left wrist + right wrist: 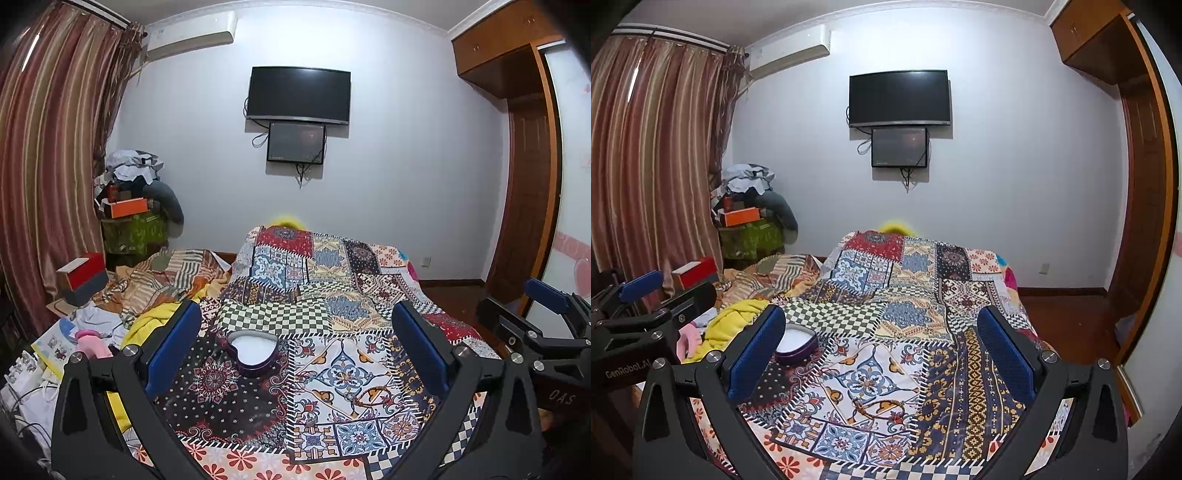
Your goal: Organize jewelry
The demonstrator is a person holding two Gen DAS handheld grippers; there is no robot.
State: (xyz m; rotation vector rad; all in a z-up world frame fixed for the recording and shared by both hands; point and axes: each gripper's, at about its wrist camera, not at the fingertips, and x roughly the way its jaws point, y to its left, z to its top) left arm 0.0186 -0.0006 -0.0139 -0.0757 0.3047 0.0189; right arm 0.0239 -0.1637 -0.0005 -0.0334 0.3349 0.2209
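A heart-shaped jewelry box (252, 353) sits open and upright on the patchwork bedspread (332, 369), its dark purple walls framing a plain white lining (no lid can be seen on it). Nearer the camera and well apart from the box, a thin reddish-brown bracelet (370, 396) lies flat on a cream floral patch, its cord curving in a loose loop with a small knotted or beaded part at one end; finer detail is too small to make out.

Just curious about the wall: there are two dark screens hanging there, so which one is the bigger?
The upper screen, the wide television, is bigger. The smaller screen hangs directly beneath it, with cables dangling below.
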